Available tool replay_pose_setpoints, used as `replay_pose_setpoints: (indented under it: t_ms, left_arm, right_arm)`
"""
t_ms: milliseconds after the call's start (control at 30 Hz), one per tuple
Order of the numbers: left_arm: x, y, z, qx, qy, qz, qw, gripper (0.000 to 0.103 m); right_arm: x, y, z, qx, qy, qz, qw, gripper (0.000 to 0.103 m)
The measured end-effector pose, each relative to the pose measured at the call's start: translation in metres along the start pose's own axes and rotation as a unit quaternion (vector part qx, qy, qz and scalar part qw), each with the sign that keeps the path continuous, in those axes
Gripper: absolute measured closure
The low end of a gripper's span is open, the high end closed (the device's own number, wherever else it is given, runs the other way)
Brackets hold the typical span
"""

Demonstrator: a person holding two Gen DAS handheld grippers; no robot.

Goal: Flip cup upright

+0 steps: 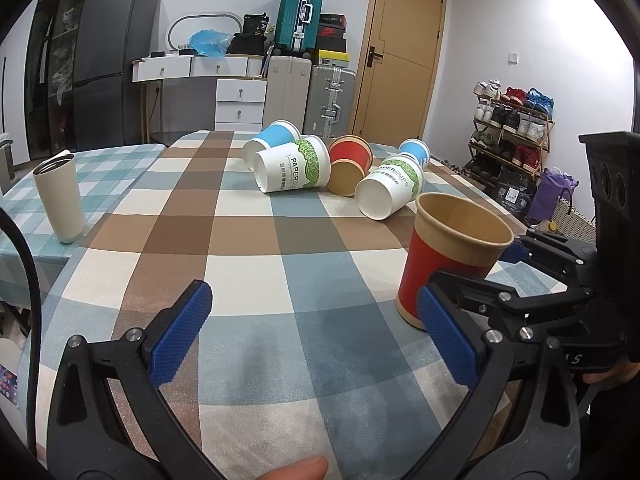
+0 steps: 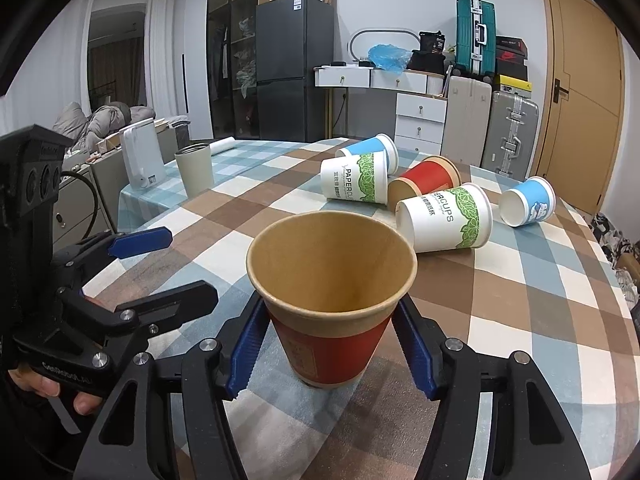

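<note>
Checked tablecloth (image 1: 240, 248) bears six paper cups (image 1: 294, 166) and tumbler (image 1: 60, 200).

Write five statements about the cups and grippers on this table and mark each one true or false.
1. The red cup between the right gripper's fingers stands upright with its mouth up. True.
2. The left gripper holds a cup. False: it is open over the checked tablecloth with nothing between its fingers.
3. Five paper cups lie on their sides farther back on the table. True: two blue, two white with green print, and one red.
4. The beige tumbler has tipped over. False: it stands upright near the left side of the table.
5. The upright red cup is full of liquid. False: its brown inside is visible and empty.
</note>
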State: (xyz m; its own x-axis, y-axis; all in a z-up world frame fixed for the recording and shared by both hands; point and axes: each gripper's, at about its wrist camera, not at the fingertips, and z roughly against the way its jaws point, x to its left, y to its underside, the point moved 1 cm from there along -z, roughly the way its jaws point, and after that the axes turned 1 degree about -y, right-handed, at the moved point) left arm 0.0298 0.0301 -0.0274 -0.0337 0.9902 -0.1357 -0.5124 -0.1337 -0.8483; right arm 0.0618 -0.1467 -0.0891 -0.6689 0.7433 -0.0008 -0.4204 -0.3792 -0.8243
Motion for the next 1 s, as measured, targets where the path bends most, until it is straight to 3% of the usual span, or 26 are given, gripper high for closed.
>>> replay_pose_setpoints:
  t_ms: [300, 467, 700, 1000]
  left_arm:
    - [0.002, -0.001, 0.001, -0.002, 0.000, 0.000, 1.0000, 0.001]
    - [0.001, -0.005, -0.001, -0.006, -0.003, -0.007, 1.0000, 0.001]
    - [-0.002, -0.009, 0.006, -0.029, 0.008, 0.002, 0.9995, 0.001]
    - [-0.006, -0.017, 0.010, -0.060, -0.003, -0.007, 0.9981, 0.001]
  right_arm:
    - [-0.013, 0.005, 0.017, -0.024, -0.001, -0.014, 1.000, 0.012]
    - [-0.028, 0.011, 0.035, -0.062, -0.022, -0.048, 0.997, 0.002]
    - [-0.037, 0.018, 0.062, -0.116, -0.038, -0.048, 0.991, 0.000]
    - [-0.041, 0.024, 0.066, -0.112, -0.047, -0.053, 0.991, 0.000]
